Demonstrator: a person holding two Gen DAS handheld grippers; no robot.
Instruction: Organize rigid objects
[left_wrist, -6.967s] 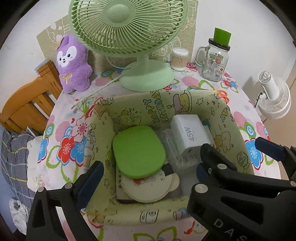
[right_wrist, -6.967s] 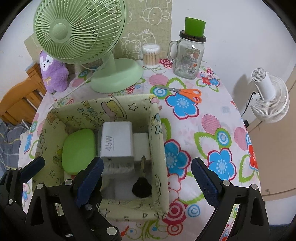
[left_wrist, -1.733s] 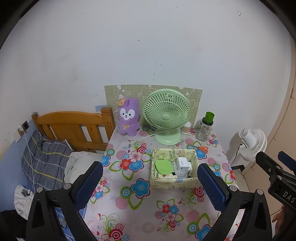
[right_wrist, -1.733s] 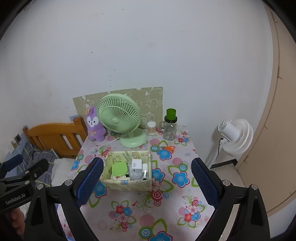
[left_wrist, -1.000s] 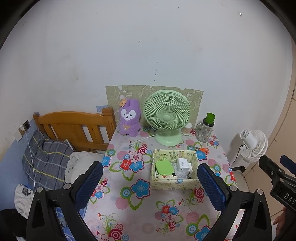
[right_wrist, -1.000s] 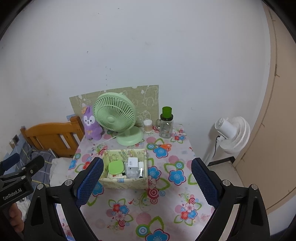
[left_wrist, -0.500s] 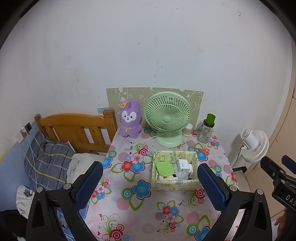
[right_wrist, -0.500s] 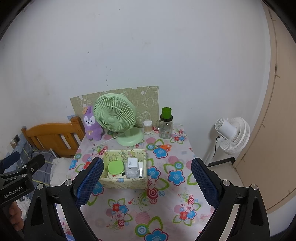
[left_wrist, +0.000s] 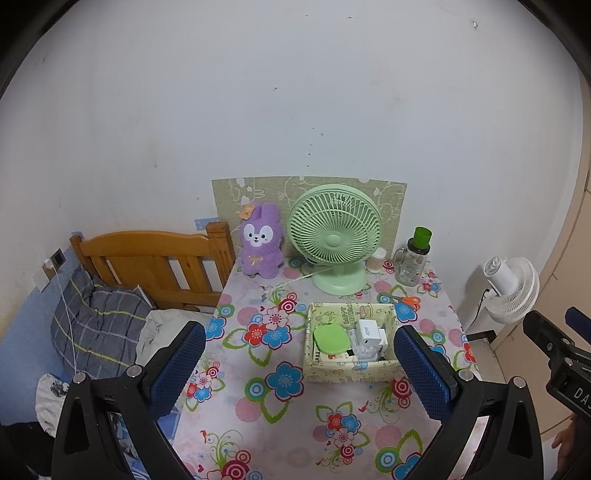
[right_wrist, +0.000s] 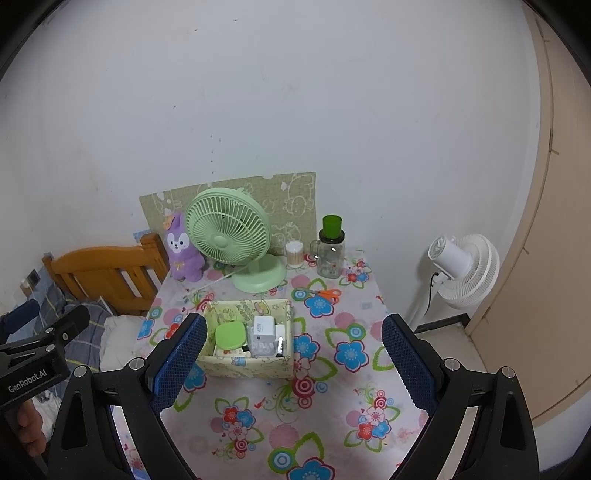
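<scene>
Both grippers have pulled well back from the storage box (left_wrist: 351, 369); left gripper (left_wrist: 299, 369) and right gripper (right_wrist: 293, 363) spread, empty. 45W charger (right_wrist: 263, 329) and green case (right_wrist: 231, 335) sit inside box. Task looks done.

- Desk (left_wrist: 258, 398) under a flowered cloth.
- Storage box (left_wrist: 351, 369) sits mid-desk, filled.
- Behind it the green fan (left_wrist: 334, 240), purple plush bunny (left_wrist: 260, 242) to its left.
- On the fan's right: cotton-swab tub (left_wrist: 377, 255), glass jar (left_wrist: 413, 258).
- Orange scissors (left_wrist: 406, 300) lie flat between jar and box.
</scene>
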